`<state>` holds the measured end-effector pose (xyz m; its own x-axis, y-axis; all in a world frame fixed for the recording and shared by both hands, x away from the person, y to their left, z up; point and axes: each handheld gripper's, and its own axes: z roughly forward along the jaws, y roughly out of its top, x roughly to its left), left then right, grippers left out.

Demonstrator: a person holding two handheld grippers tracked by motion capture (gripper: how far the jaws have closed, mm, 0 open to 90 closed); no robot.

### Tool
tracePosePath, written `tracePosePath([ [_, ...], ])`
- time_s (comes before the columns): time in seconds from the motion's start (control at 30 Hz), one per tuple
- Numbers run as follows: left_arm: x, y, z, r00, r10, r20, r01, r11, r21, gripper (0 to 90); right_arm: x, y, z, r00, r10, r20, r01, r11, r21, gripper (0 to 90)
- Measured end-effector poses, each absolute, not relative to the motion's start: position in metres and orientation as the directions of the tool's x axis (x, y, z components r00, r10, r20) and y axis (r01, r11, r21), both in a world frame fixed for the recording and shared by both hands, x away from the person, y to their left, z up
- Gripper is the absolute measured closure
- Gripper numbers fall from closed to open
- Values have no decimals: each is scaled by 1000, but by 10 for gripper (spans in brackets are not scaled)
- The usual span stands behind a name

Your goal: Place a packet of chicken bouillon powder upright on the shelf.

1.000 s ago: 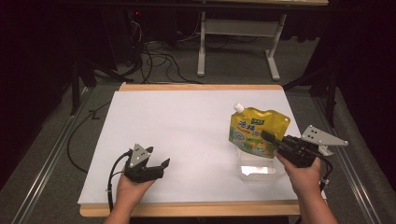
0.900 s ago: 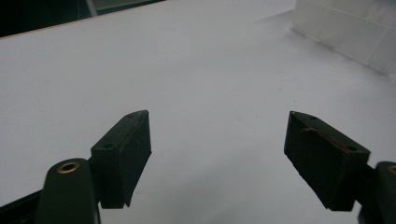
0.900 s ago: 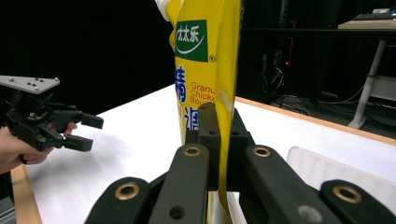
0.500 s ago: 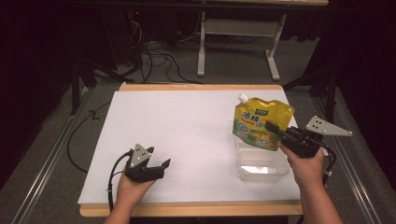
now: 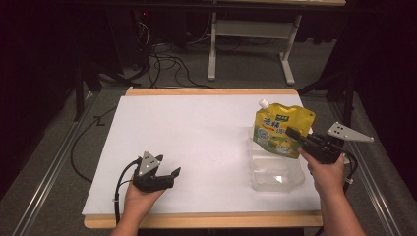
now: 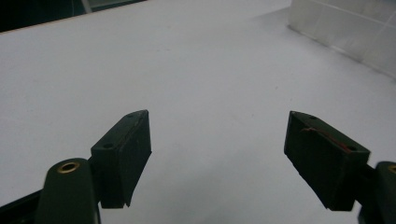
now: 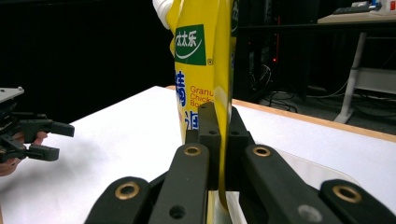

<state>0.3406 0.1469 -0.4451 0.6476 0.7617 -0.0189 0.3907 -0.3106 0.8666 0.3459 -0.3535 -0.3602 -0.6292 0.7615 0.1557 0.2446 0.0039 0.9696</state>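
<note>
- The right gripper [image 5: 294,134] is clenched on a yellow plastic stand-up pouch with a white spout and green label [image 5: 281,129]. In the right gripper view the two black jaws press together on the thin side edge of the pouch [image 7: 205,70], so the grasp looks firm.
- The pouch hangs upright in the air at the right side of the table, with its spout at the top left. Its lower edge is just above the far rim of a clear, shallow rectangular plastic container [image 5: 275,172]. I cannot tell from the high view if the bottom touches the rim or is a little apart from it.
- The container stands on the white sheet that covers the wooden table [image 5: 196,128], near the right front corner. It looks empty inside.
- The left gripper [image 5: 173,174] rests low on the white sheet at the near left, well apart from the pouch and the container. Its jaws are spread wide with nothing between them, as the left gripper view shows.
- My judgement of the progress: the pouch is already picked up and brought to the container, so the grasp and most of the carry are done.
- What is left, as I judge it: to bring the pouch a little nearer over the middle of the container, lower it inside, and then release the right jaws. The pouch is taller than the container is deep, so it will probably need to lie down flat.
</note>
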Motion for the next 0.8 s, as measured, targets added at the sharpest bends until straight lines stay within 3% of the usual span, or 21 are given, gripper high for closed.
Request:
tracePosePath([
  [0.8,340,148,-445,650,759,-23,387,-304,871,237,354,-345,-373,-602,778,179,286,1,958,900],
])
